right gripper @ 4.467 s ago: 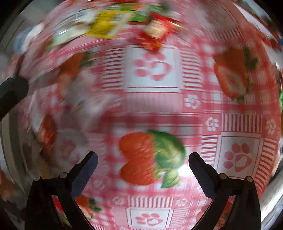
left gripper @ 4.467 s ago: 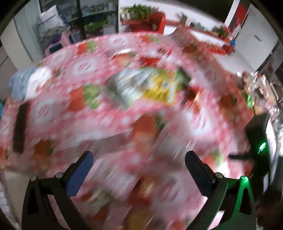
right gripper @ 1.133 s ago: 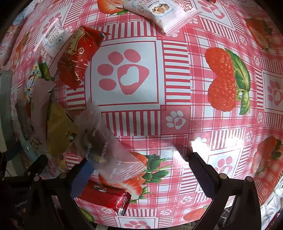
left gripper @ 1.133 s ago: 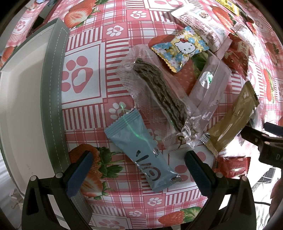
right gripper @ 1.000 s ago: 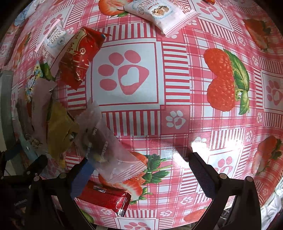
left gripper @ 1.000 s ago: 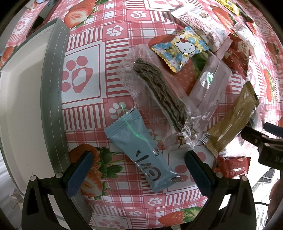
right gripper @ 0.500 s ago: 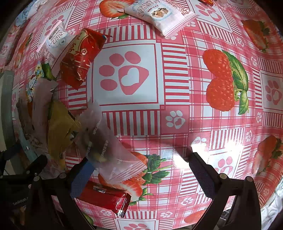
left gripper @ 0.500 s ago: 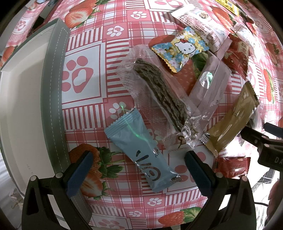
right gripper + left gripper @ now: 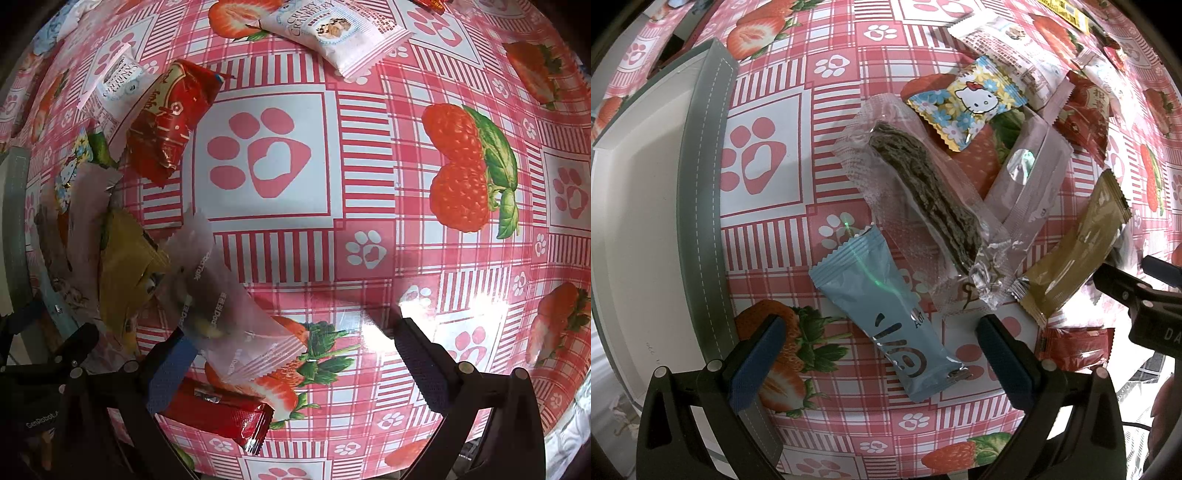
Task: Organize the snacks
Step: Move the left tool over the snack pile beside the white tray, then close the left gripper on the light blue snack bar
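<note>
Pick-up step: left gripper (image 9: 879, 341) and right gripper (image 9: 291, 350) gape wide, empty. Next: close on blue packet (image 9: 886, 314), carry to tray (image 9: 701, 206) at 9 o'clock.

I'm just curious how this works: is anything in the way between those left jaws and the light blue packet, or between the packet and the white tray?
Nothing visible. The light blue packet lies flat between the open left gripper jaws, uncovered. Only bare tablecloth separates it from the tray. The clear seaweed packet lies on the far side.
</note>
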A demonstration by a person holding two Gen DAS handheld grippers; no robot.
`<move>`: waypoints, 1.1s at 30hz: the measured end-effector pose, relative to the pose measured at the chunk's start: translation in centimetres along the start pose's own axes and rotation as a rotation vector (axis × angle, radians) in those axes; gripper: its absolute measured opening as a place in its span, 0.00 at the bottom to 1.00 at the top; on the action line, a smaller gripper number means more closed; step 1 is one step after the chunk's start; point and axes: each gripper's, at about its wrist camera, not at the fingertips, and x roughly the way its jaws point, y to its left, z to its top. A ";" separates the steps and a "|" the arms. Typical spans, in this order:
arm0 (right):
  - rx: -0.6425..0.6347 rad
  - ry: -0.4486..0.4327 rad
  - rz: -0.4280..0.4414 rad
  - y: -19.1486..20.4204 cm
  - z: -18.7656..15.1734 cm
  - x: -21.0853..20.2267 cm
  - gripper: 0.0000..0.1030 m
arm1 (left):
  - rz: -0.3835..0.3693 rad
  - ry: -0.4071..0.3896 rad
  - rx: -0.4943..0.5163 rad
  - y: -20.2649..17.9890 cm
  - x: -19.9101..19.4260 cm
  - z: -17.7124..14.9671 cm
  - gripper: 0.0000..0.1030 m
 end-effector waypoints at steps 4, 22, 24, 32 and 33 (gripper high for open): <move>0.000 0.000 0.000 0.0 0.0 -0.1 1.00 | 0.000 0.000 0.000 0.0 -0.1 0.0 1.00; 0.004 0.014 0.008 -0.3 1.4 -1.7 0.93 | -0.023 0.052 -0.041 0.5 -0.2 1.8 0.90; -0.056 -0.016 -0.003 0.4 1.6 -2.6 0.77 | -0.028 0.047 -0.056 1.1 -0.6 2.0 0.83; -0.186 -0.032 0.031 2.8 2.8 -4.7 0.29 | -0.133 0.041 -0.071 2.9 -2.6 3.2 0.25; -0.168 -0.027 0.049 2.5 3.0 -4.8 0.29 | -0.142 0.037 -0.071 3.2 -2.8 3.1 0.25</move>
